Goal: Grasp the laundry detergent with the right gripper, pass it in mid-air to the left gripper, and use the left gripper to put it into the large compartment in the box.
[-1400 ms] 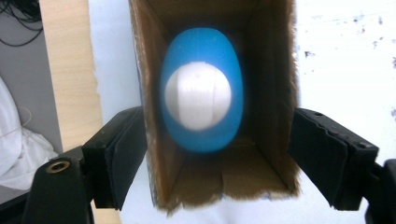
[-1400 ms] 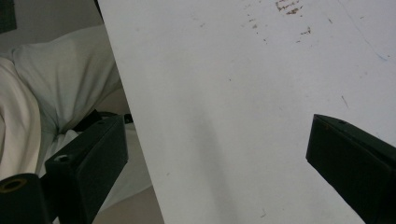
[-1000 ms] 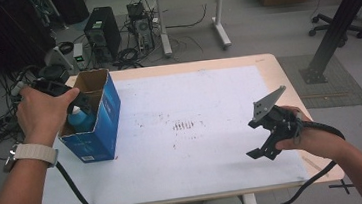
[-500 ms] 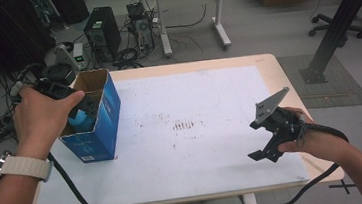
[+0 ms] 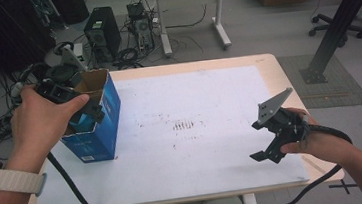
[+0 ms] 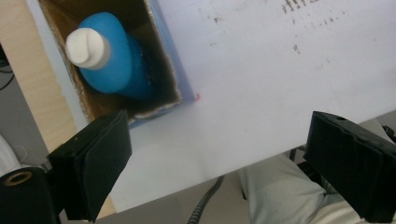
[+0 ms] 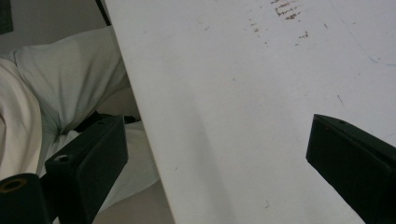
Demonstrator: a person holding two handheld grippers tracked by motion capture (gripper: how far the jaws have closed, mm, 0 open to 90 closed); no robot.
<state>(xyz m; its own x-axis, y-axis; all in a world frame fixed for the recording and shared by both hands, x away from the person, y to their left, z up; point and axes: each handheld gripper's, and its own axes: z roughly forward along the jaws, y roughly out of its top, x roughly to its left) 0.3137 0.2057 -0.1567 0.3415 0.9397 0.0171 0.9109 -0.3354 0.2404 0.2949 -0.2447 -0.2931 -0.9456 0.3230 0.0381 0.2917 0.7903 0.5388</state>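
A blue cardboard box (image 5: 101,120) stands open-topped at the left of the white table (image 5: 193,96). Inside it a blue bottle (image 6: 112,65) with a white cap (image 6: 88,46) stands leaning against a wall. My left gripper (image 5: 87,112) hovers over the box's near-left rim, above the bottle; in the left gripper view it (image 6: 217,154) is open with nothing between its jaws. Low over the table's right side, near the front edge, my right gripper (image 5: 257,141) is held open and empty, as the right gripper view (image 7: 215,158) also shows.
Faint dark smudges (image 5: 185,125) mark the middle of the table. Beyond the far edge stand a computer tower (image 5: 102,34), tangled cables (image 5: 132,56) and a second desk (image 5: 195,5). A black post (image 5: 335,27) rises at the right. The person's legs (image 7: 70,93) sit under the near edge.
The left hand and gripper have drawn back slightly toward the near-left over the box. The right gripper has drifted a little toward the front edge.
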